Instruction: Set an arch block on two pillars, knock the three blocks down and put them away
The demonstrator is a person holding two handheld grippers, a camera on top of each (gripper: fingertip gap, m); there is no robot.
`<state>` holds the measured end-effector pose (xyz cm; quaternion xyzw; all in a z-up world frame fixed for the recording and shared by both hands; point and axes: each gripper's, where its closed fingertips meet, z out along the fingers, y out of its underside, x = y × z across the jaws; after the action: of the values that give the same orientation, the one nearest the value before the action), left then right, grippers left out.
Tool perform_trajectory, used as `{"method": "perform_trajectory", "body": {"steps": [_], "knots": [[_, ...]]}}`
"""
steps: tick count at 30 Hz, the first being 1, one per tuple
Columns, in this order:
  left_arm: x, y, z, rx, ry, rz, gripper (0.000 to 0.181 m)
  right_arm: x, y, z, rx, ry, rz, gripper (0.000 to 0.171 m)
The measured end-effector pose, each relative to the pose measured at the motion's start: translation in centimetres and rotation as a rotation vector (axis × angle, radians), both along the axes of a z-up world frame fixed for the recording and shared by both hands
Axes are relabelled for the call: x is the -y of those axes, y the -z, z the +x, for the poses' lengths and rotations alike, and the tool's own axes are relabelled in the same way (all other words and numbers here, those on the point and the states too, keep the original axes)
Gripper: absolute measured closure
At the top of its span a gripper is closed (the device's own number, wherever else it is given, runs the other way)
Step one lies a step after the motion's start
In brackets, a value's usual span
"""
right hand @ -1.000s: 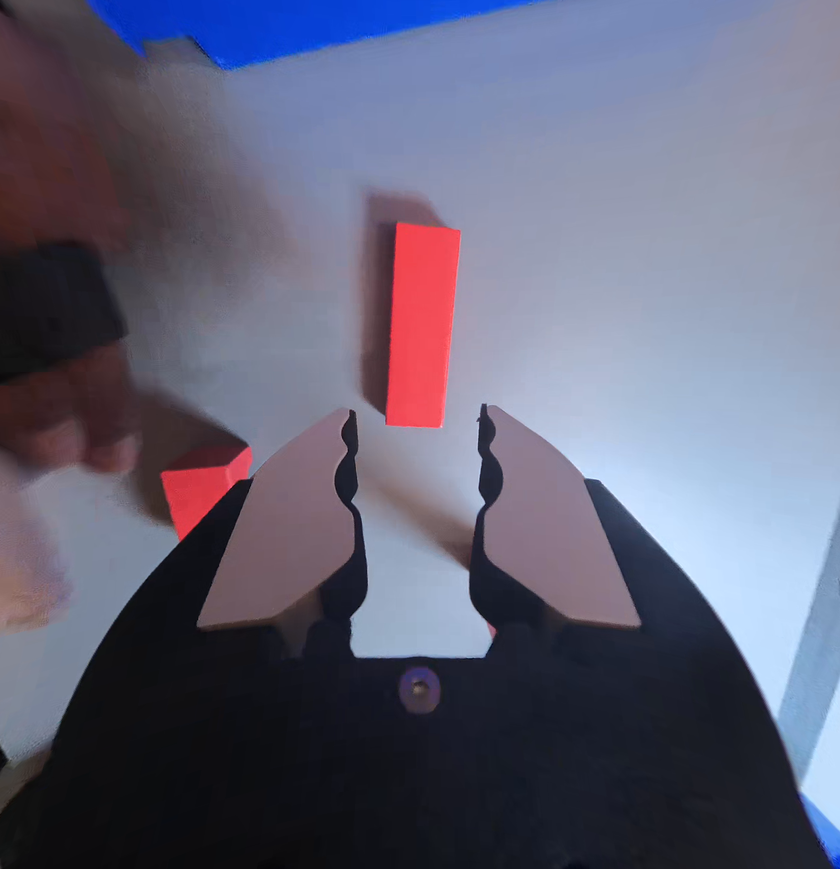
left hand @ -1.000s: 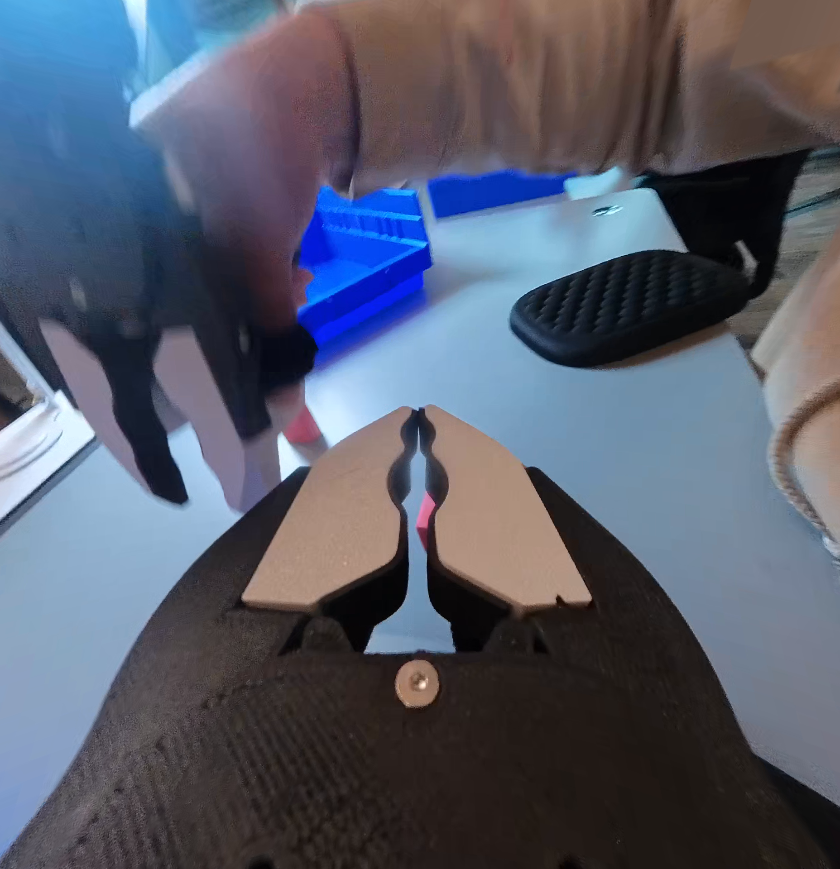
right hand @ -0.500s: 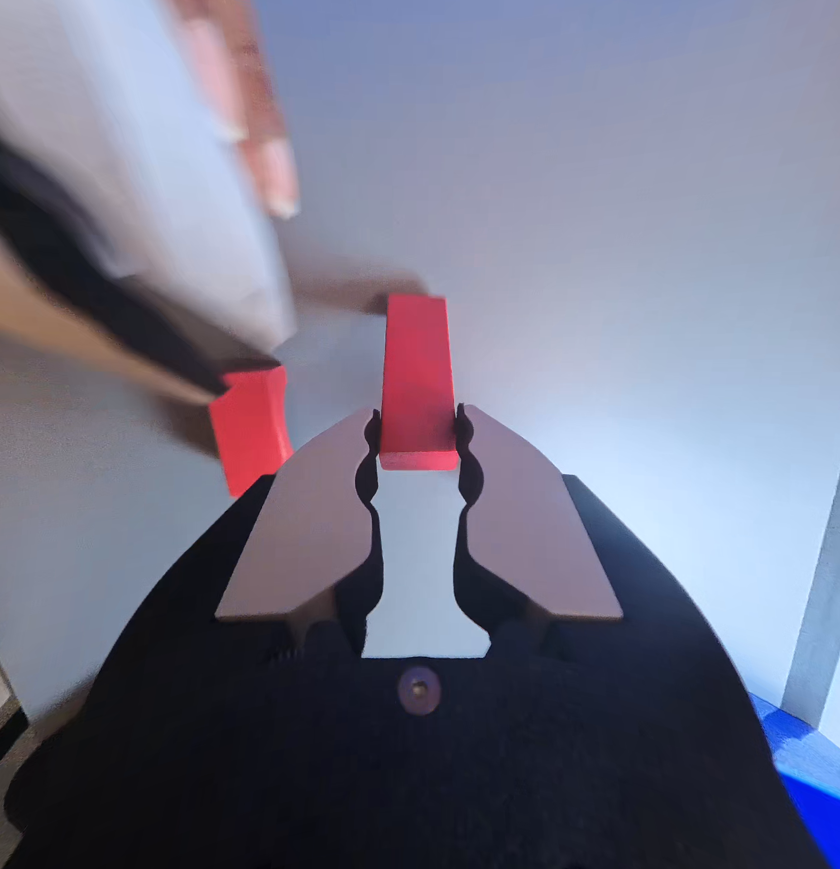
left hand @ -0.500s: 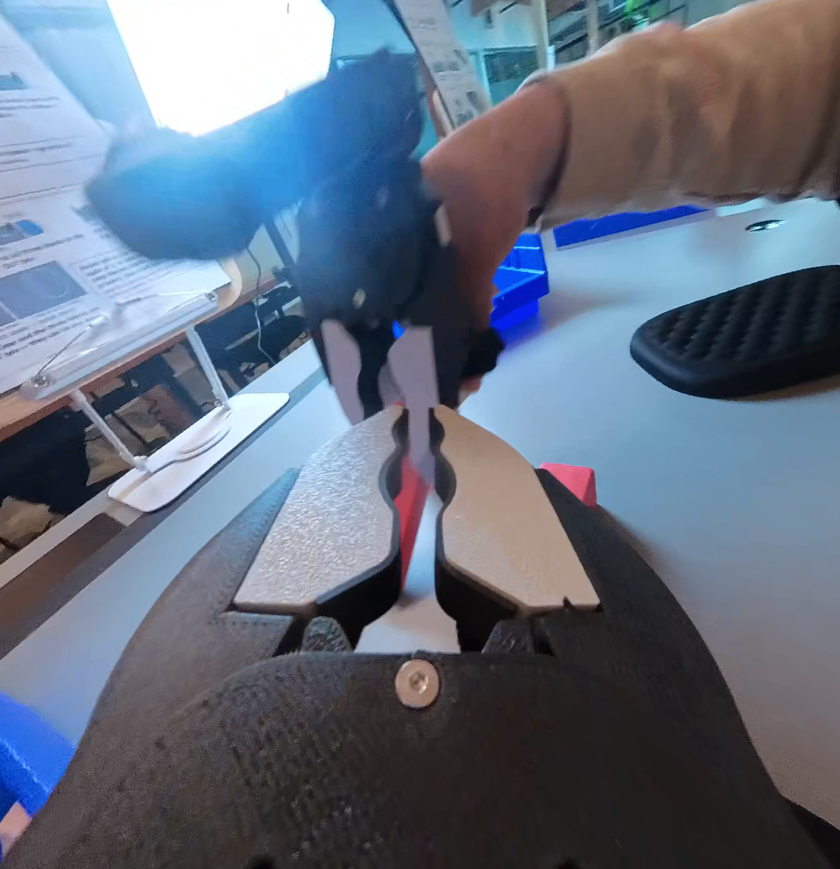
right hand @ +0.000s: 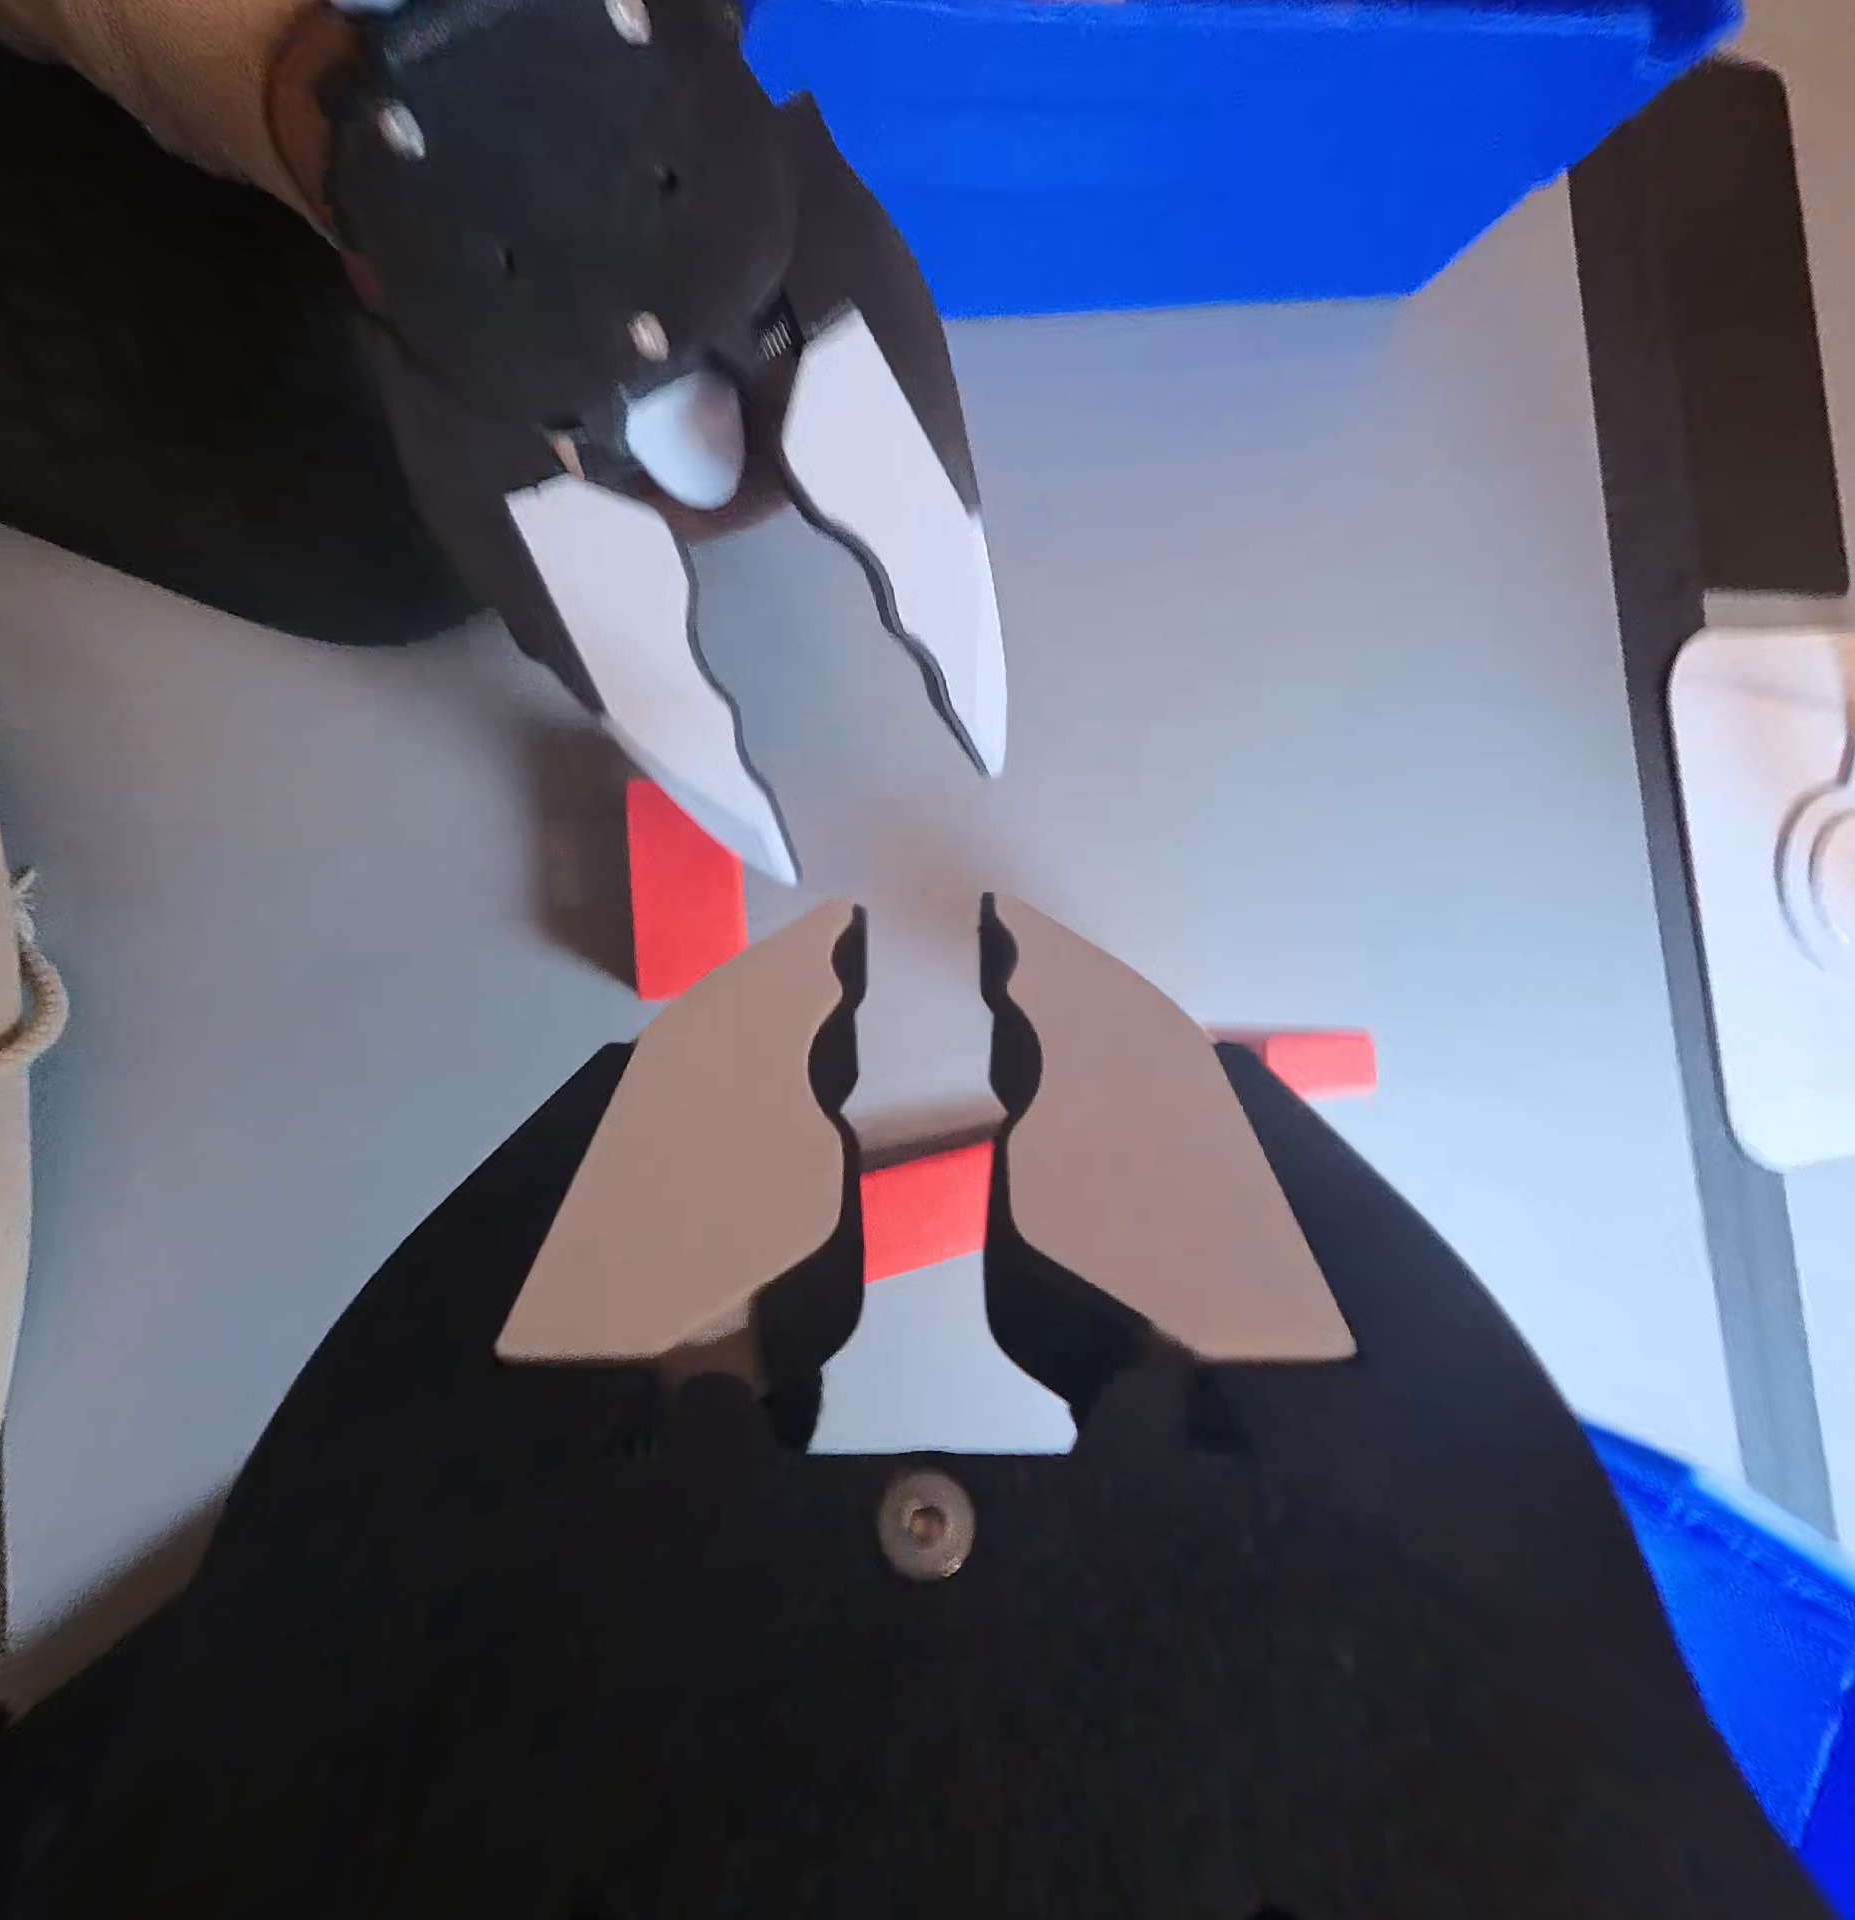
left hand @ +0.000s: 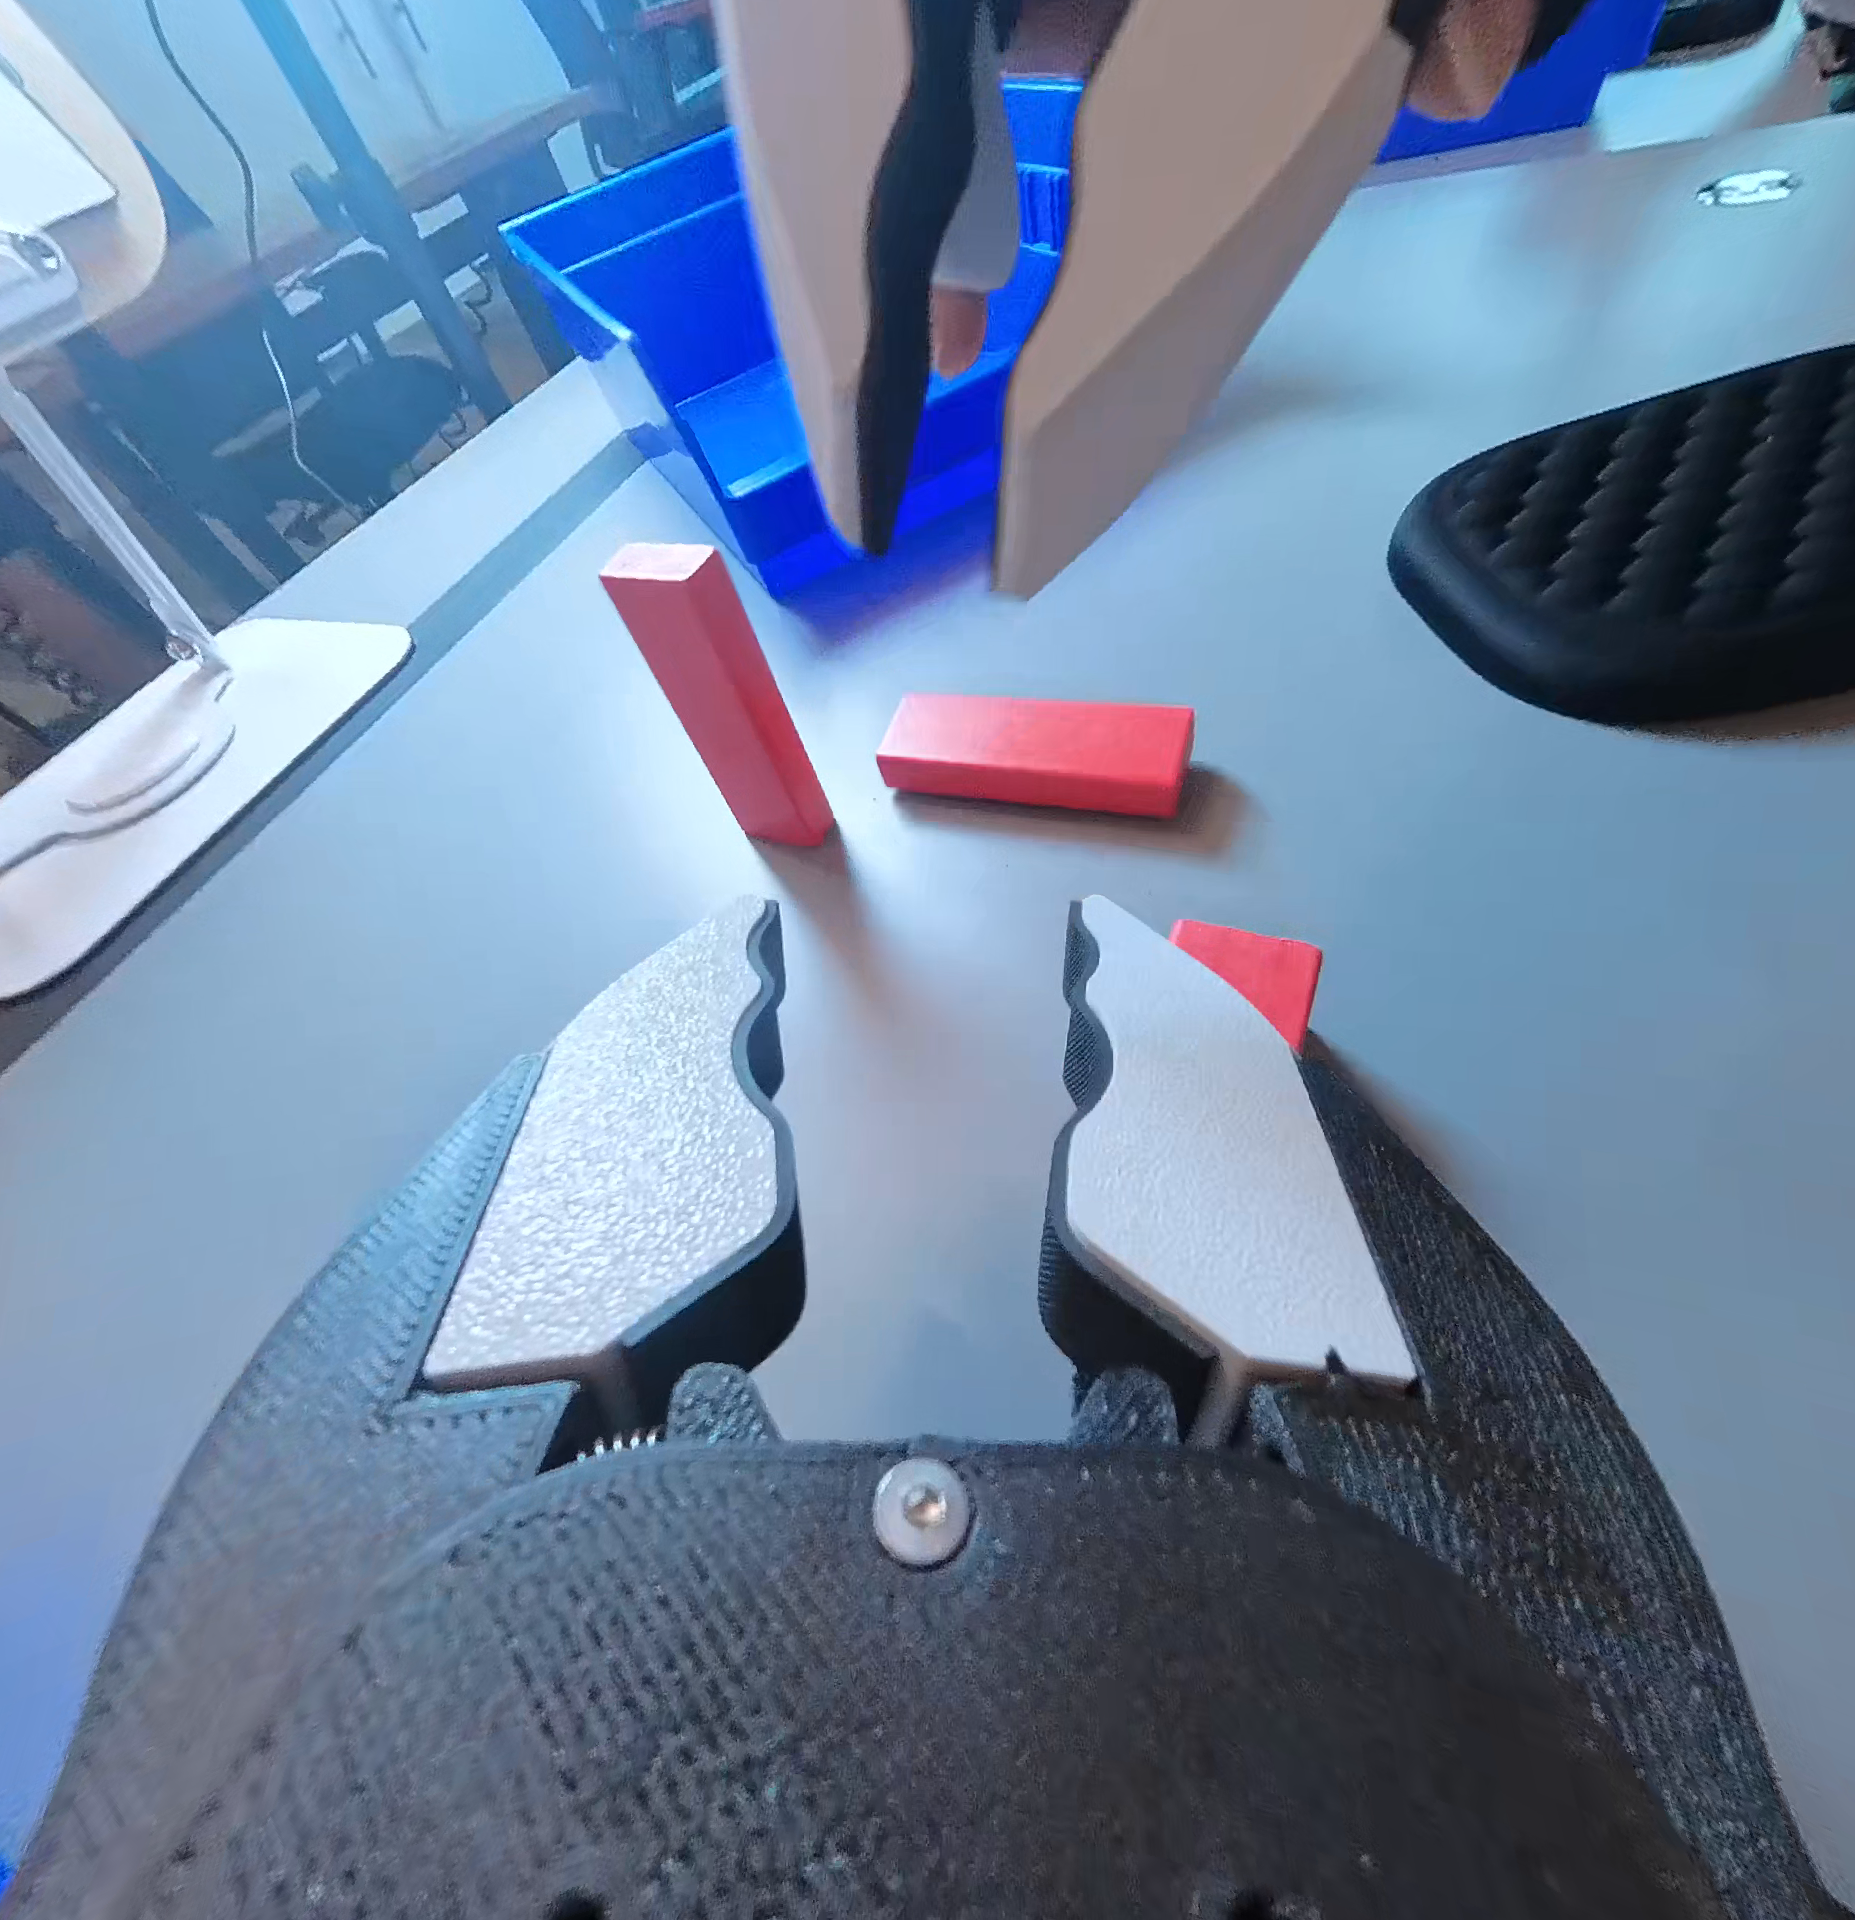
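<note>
Three red blocks are on the grey table (left hand: 279,1039). One red block (left hand: 715,696) stands upright, free of both grippers. A second red block (left hand: 1037,753) lies flat to its right. A third red block (left hand: 1255,971) is partly hidden behind my left gripper's right finger. My left gripper (left hand: 923,925) is open and empty, just short of the blocks. My right gripper (left hand: 944,561) hangs open and empty above the far side of the blocks. In the right wrist view my right gripper (right hand: 921,912) looks down on the flat block (right hand: 923,1205); the left gripper (right hand: 892,826) faces it.
A blue bin (left hand: 694,312) stands just behind the blocks, and another blue bin (right hand: 1733,1610) is at the lower right of the right wrist view. A black padded rest (left hand: 1671,540) lies at the right. A white lamp base (left hand: 175,758) sits at the left table edge. My right fingertips sit around 6 centimetres from my left ones. From the left gripper's tips to the red block (left hand: 715,696) is close to 9 centimetres.
My left gripper has opened, let go of its red block and drawn back. My right gripper has let go of the block it was shut on and risen above the table.
</note>
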<state>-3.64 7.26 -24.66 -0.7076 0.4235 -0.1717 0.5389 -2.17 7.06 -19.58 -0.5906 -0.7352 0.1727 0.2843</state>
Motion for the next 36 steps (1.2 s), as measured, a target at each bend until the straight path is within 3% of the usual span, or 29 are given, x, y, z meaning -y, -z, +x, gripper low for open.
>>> {"method": "perform_trajectory", "body": {"steps": [1, 5, 8, 11, 12, 15, 17, 21, 23, 26, 30, 36], "knots": [[0.0, 0.1, -0.3, 0.013, -0.006, -0.013, 0.131, -0.5, 0.3, 0.9, 0.001, 0.034, -0.020, 0.147], [0.0, 0.3, -0.9, 0.034, -0.020, -0.034, 0.134, -3.0, 3.2, 5.1, 0.005, 0.280, -0.155, 0.122], [-0.1, 0.4, -0.5, 0.031, -0.020, -0.036, 0.136, -4.5, 7.4, 7.8, 0.050, 0.478, -0.224, 0.101], [0.0, 0.4, 0.0, 0.025, -0.016, -0.036, 0.136, -4.2, 11.3, 8.7, 0.098, 0.562, -0.278, 0.106], [0.0, 0.4, 0.1, 0.027, -0.017, -0.040, 0.136, -4.5, 11.5, 8.6, 0.082, 0.566, -0.256, 0.122], [0.3, 0.3, 0.2, 0.077, -0.004, -0.099, 0.133, -4.6, 11.3, 8.2, 0.059, 0.503, -0.188, 0.138], [0.6, 0.0, 0.3, 0.137, 0.023, -0.153, 0.127, -3.8, 10.6, 7.6, -0.002, 0.393, -0.181, 0.138], [1.6, -1.0, 1.3, 0.257, 0.137, -0.235, 0.122, -0.8, 7.7, 5.8, -0.236, 0.143, -0.205, 0.138], [2.0, -1.5, 2.1, 0.282, 0.193, -0.243, 0.120, 1.7, 4.7, 4.6, -0.441, -0.007, -0.270, 0.138], [3.4, -3.5, 3.5, 0.309, 0.317, -0.191, 0.123, 3.2, 1.4, 3.8, -0.631, -0.090, -0.285, 0.138], [4.3, -5.2, 4.4, 0.176, 0.404, -0.065, 0.137, 4.4, 0.8, 3.8, -0.672, -0.149, -0.313, 0.138], [4.5, -5.3, 5.0, -0.009, 0.452, -0.087, 0.145, 4.6, 1.5, 4.0, -0.642, -0.158, -0.281, 0.138]]}}
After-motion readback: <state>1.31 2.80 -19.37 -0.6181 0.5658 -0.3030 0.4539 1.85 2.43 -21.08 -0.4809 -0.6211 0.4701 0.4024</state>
